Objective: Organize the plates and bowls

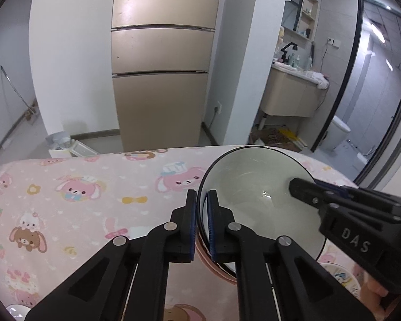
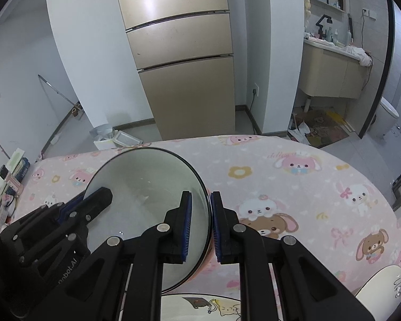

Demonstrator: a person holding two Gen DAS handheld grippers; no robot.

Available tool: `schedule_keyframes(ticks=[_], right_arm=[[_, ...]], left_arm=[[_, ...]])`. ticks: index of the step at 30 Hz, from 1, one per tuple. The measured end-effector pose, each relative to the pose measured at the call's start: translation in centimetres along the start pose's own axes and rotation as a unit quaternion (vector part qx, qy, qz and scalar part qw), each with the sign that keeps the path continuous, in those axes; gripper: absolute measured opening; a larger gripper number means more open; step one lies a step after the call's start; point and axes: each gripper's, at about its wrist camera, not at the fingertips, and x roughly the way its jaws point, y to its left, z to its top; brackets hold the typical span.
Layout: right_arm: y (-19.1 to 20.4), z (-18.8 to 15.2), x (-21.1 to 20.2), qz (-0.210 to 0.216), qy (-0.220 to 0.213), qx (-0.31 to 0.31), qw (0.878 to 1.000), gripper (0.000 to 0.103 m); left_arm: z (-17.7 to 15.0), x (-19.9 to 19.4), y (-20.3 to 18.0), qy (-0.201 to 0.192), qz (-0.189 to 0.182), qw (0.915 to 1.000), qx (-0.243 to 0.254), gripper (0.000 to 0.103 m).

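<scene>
One bowl (image 1: 256, 200), pale inside with a thin dark rim, sits between two grippers over a counter (image 1: 80, 187) covered in a pink cloth printed with cartoon rabbits and bears. The left gripper (image 1: 201, 208) is clamped narrowly on the bowl's left rim, one blue-padded finger outside the wall and one inside. The right gripper (image 2: 200, 208) pinches the opposite rim in the same way, its jaws drawn close with the dark edge between them. Each gripper shows in the other's camera (the left as a black linkage at the lower left of the right wrist view).

Under the bowl in the left wrist view a pinkish ribbed piece (image 1: 214, 262) shows; I cannot tell what it is. One plate with cartoon animals (image 2: 200, 306) lies at the counter's near edge, and one cream dish lettered "life" (image 2: 385, 286) sits at the right. One tall beige fridge (image 1: 163, 61) stands behind the counter.
</scene>
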Motion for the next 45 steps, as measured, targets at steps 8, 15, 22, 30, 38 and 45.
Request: schedule_keyframes(ticks=[8,15,22,30,38,45], right_arm=[[0.2,0.0,0.0,-0.01,0.001,-0.006,1.0,0.015],[0.2,0.1,-0.3,-0.012,-0.001,-0.01,1.0,0.015],[0.1,0.2,-0.4,-0.007,0.0,-0.004,1.0,0.015],[-0.6,0.3,-0.6,-0.01,-0.007,0.01,1.0,0.016],[-2.0,0.9,-2.3,-0.016,-0.029,0.036,0.999,0.039],[-2.8,1.6,-5.2,-0.022,-0.065,0.043,0.997,0.064]], left_arm=[[-0.2,0.1,-0.2,0.002,0.011,0.9999,0.012,0.005],[-0.3,0.2,-0.1,0.006,0.014,0.9998,0.012,0.005],[-0.3,0.3,0.0,0.008,0.012,0.9997,0.018,0.005],[0.0,-0.5,0.4,-0.007,0.02,0.9997,0.016,0.033],[1.4,-3.9,1.0,-0.064,0.035,0.9973,0.01,0.058],[2.6,-7.3,1.7,-0.115,0.04,0.9925,0.013,0.082]])
